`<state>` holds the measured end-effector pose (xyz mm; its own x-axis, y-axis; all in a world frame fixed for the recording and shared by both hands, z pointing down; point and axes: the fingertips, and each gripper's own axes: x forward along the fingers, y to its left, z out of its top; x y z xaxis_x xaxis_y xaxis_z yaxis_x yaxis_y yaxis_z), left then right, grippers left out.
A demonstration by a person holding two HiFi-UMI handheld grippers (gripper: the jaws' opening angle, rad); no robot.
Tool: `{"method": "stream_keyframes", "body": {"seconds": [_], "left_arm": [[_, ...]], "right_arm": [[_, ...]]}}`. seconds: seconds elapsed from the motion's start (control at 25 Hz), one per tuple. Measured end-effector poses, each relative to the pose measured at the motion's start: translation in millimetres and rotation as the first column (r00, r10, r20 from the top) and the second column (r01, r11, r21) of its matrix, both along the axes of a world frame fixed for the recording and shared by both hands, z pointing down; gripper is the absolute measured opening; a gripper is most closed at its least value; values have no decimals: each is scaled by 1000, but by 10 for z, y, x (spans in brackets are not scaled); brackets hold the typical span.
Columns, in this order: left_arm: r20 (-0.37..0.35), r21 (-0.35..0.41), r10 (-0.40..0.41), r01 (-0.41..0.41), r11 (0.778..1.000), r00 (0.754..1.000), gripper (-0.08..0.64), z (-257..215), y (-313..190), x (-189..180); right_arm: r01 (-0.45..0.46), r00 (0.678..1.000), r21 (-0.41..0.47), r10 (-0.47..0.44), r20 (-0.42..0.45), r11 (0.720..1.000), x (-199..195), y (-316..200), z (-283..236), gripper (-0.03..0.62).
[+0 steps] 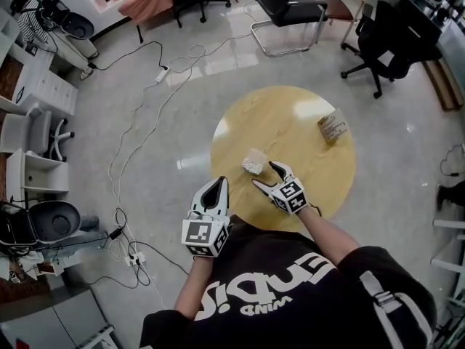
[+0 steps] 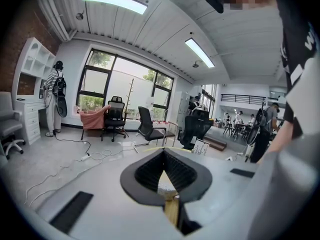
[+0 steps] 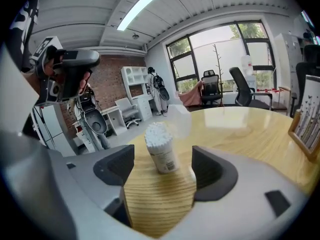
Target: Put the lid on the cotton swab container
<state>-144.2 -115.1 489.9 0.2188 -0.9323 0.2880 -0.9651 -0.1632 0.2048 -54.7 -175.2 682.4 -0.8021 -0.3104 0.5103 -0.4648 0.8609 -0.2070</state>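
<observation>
One open cotton swab container [image 3: 161,149] stands upright on the round wooden table [image 1: 312,187], in the gap ahead of our right gripper [image 3: 164,166]. Its two fingers are spread apart, touching nothing. One blurred clear lid [image 3: 181,118] sits just beyond. Our left gripper [image 2: 163,154] has its fingers pressed together, empty.

Black short-sleeved T-shirt [image 1: 290,282] with white lettering, grey shoulder strap [image 1: 385,297], white left claw [image 1: 220,184] and right claw [image 1: 264,174] with black pads, each bearing a black-and-white marker cube [image 1: 205,237]
</observation>
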Motion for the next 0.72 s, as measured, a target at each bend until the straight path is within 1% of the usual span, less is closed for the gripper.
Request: {"method": "stream_keyframes", "body": {"seconds": [0.12,0.24,0.56,0.6,0.68,0.72], "left_arm": [[-2,-7,-3,3,1000,1000,11,17,34,-53],[-2,-15,-8,8,1000,1000,11,31,61,-93],[-16,-12,-28,28,1000,999,11,16,51,-168],[-16,-12,-28,28,1000,999,11,14,43,-175],[-16,-10,-25,25,1000,1000,11,4,28,-184],[-15,-9,-24,24,1000,1000,11,-3,24,-192]], "right_arm": [[-2,1000,-12,1,-19,1000,-102,-52,85,356],[40,998,-3,-40,-50,999,-200,-45,129,356],[68,994,-12,-68,-86,998,-218,-77,221,351],[65,994,-8,-66,-87,998,-222,-91,214,342],[61,994,-7,-62,-87,998,-225,-103,219,294],[61,994,-10,-62,-85,998,-232,-99,221,282]]}}
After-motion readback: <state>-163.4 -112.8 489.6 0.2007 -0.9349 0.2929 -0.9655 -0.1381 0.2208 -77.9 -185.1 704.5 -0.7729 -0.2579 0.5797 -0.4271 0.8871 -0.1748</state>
